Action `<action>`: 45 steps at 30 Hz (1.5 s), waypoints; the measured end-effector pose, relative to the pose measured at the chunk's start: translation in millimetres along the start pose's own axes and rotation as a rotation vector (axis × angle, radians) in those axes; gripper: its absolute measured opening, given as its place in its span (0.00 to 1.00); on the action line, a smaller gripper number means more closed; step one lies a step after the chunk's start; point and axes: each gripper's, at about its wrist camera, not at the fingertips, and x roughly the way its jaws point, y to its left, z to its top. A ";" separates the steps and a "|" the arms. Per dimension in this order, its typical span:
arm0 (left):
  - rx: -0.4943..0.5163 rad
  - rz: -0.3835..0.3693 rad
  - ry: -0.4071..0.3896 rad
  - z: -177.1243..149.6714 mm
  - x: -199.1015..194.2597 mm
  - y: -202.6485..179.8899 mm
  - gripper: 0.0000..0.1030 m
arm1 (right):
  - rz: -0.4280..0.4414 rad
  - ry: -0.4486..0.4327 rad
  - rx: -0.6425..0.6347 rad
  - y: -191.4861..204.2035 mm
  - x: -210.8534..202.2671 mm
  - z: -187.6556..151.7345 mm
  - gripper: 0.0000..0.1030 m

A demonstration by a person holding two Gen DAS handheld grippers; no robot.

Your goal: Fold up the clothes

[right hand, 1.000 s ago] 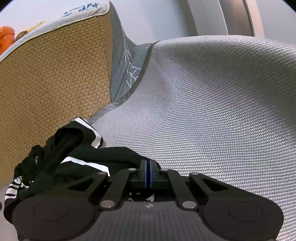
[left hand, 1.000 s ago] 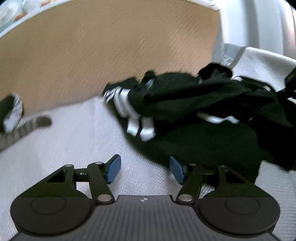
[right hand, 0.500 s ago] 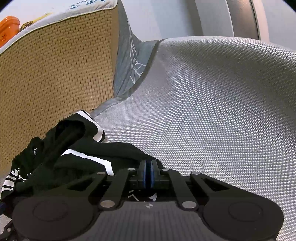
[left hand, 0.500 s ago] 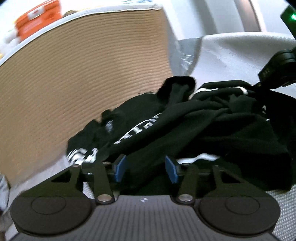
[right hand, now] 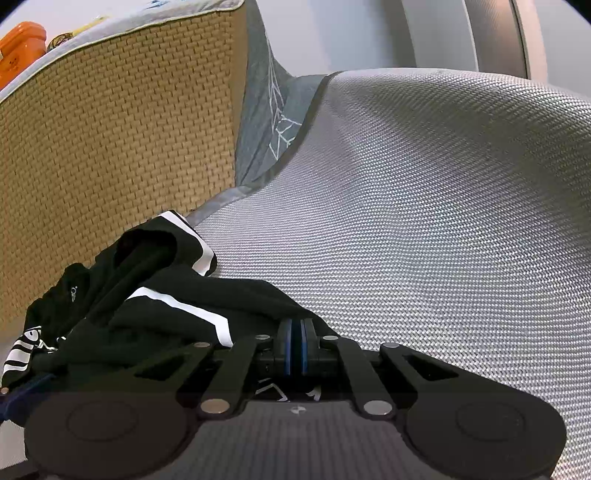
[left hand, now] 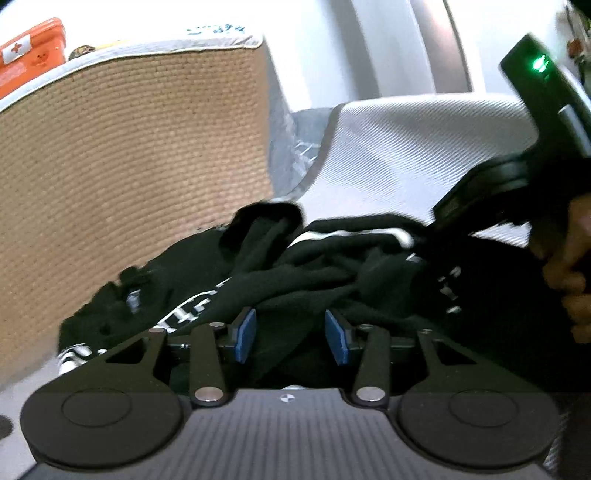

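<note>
Left gripper (left hand: 290, 335) fingers spread over the black garment (left hand: 295, 273) — right gripper (right hand: 296, 347) fingers pinch its edge (blue pads together).

Place: I'm in a home, by the look of it a bedroom or living room, working on soft furniture.
Surface under me: a grey woven cover (right hand: 424, 229), dimpled and sagging like upholstery or bedding, not a bench.
To my left: a tall tan woven panel (right hand: 122, 147) with pale piping along its top, standing upright like a headboard or sofa arm.
In the corner: a grey cloth with white web lines (right hand: 273, 110), tucked between panel and cover.
Up on the ledge: an orange box (left hand: 31, 51), household clutter beside it, too blurred to name.
Behind: plain white wall (right hand: 332, 33) with a pale upright strip.
Laundry: a crumpled black garment with white stripes (right hand: 155, 306) lies on the cover.
</note>
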 end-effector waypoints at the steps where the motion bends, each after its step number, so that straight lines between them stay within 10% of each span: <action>1: -0.004 -0.008 -0.006 1.4 0.2 -2.1 0.44 | 0.001 0.001 0.004 -0.6 0.3 0.0 0.06; 20: 0.113 0.037 0.051 3.7 26.9 -9.0 0.45 | 0.009 0.021 -0.020 1.6 4.6 -2.6 0.08; 27: 0.071 0.065 0.038 0.2 14.9 8.6 0.11 | -0.006 0.029 -0.058 8.7 5.4 -5.0 0.09; 45: -0.368 0.319 -0.017 -15.3 -52.5 151.2 0.07 | -0.029 0.034 -0.117 16.5 7.2 -6.2 0.11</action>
